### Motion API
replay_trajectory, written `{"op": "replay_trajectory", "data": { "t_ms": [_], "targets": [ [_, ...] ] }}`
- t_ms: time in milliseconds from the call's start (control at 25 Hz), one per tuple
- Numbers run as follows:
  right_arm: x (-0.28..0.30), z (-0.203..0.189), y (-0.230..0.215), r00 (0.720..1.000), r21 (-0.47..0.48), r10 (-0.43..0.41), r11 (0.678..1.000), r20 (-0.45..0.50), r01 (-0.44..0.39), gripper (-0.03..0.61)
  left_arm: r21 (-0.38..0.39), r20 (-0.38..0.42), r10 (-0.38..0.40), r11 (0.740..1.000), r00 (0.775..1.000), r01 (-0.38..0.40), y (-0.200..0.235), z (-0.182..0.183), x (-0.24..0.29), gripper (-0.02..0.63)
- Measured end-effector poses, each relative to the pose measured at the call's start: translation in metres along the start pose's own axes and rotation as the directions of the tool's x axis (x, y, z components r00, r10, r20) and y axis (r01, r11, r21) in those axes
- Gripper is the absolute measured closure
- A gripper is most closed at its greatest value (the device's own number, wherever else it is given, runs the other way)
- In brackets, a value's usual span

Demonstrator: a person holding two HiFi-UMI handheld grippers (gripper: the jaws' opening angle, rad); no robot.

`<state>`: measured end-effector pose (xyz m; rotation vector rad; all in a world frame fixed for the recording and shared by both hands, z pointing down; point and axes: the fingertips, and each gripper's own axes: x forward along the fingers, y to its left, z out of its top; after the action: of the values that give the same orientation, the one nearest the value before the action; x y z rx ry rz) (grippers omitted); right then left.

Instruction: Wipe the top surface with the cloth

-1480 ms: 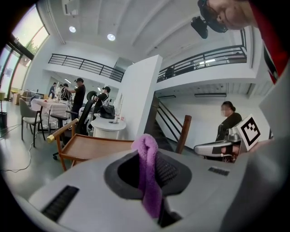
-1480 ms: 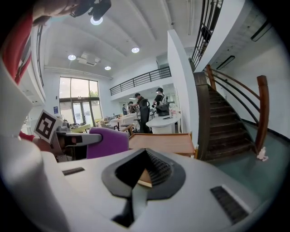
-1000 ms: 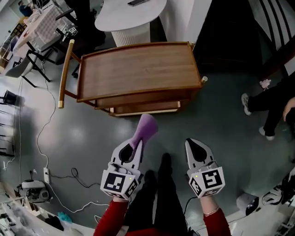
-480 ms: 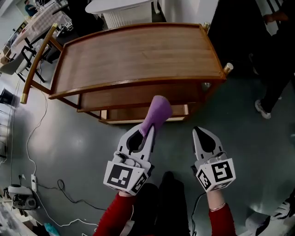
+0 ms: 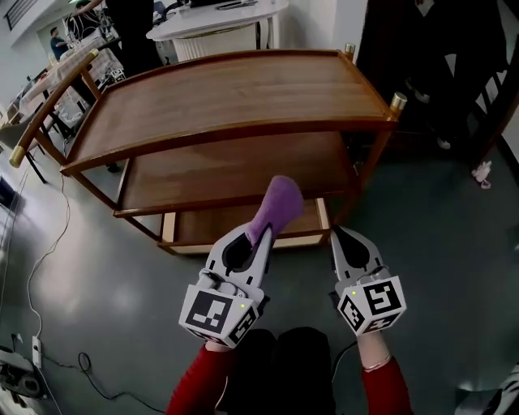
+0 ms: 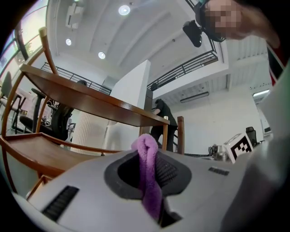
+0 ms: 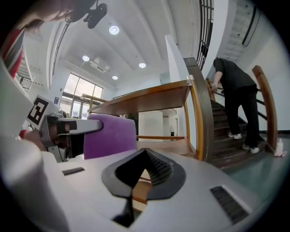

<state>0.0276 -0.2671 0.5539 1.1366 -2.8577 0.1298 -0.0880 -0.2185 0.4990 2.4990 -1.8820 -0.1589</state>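
Note:
A wooden cart with a bare top surface [image 5: 219, 93] and two lower shelves stands just ahead of me. My left gripper [image 5: 261, 235] is shut on a purple cloth [image 5: 276, 207], which sticks up past the tips in front of the cart's lowest shelf. In the left gripper view the cloth [image 6: 147, 172] is pinched between the jaws, with the cart top [image 6: 90, 102] above it and to the left. My right gripper [image 5: 336, 235] is shut with nothing in it, beside the left one and level with it. The right gripper view shows the cloth [image 7: 110, 133] at left and the cart top [image 7: 145, 102] overhead.
A white round table [image 5: 219, 12] stands behind the cart. Cables [image 5: 49, 267] run over the grey floor at left. A person [image 7: 235, 86] stands on a wooden staircase [image 7: 226, 145] to the right of the cart. Desks and chairs fill the far left corner.
Both grippers and my head have come closer to the cart, which now looks larger with its lower shelves showing. The cloth has stayed in the left gripper.

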Motion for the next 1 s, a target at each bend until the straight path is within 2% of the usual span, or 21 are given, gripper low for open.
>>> {"op": "replay_trajectory", "data": {
  "t_ms": [400,480,600,680,760,840,1000],
  "targets": [
    [-0.022,-0.030,-0.011,0.996,0.032,-0.056,0.998,-0.063,0.058,0.574,-0.034,-0.007,-0.013,0.999,1.000,0.012,-0.009,-0.019,-0.008,0.566],
    [-0.028,-0.032,-0.014,0.995,0.029,-0.065,0.997,-0.070,0.067,0.574,-0.062,0.000,-0.033,0.998,0.999,0.033,-0.017,-0.019,-0.005,0.566],
    [-0.034,-0.030,-0.022,0.994,0.014,-0.086,0.996,-0.072,0.087,0.574,-0.141,-0.003,-0.161,0.977,0.987,0.159,-0.049,-0.005,0.040,0.566],
    [-0.038,-0.030,-0.031,0.991,0.017,-0.111,0.994,-0.078,0.112,0.574,-0.174,-0.044,-0.268,0.951,0.962,0.257,-0.078,0.006,0.091,0.566],
    [-0.044,-0.030,-0.034,0.989,0.025,-0.127,0.991,-0.080,0.129,0.574,-0.208,-0.114,-0.327,0.931,0.938,0.299,-0.098,0.006,0.132,0.566],
    [-0.047,-0.028,-0.032,0.989,0.019,-0.129,0.991,-0.079,0.131,0.574,-0.204,-0.173,-0.322,0.936,0.931,0.286,-0.103,-0.004,0.155,0.566],
    [-0.040,-0.021,-0.033,0.991,-0.010,-0.113,0.994,-0.069,0.113,0.574,-0.121,-0.228,-0.231,0.971,0.946,0.208,-0.081,-0.021,0.173,0.566]
  ]
}}
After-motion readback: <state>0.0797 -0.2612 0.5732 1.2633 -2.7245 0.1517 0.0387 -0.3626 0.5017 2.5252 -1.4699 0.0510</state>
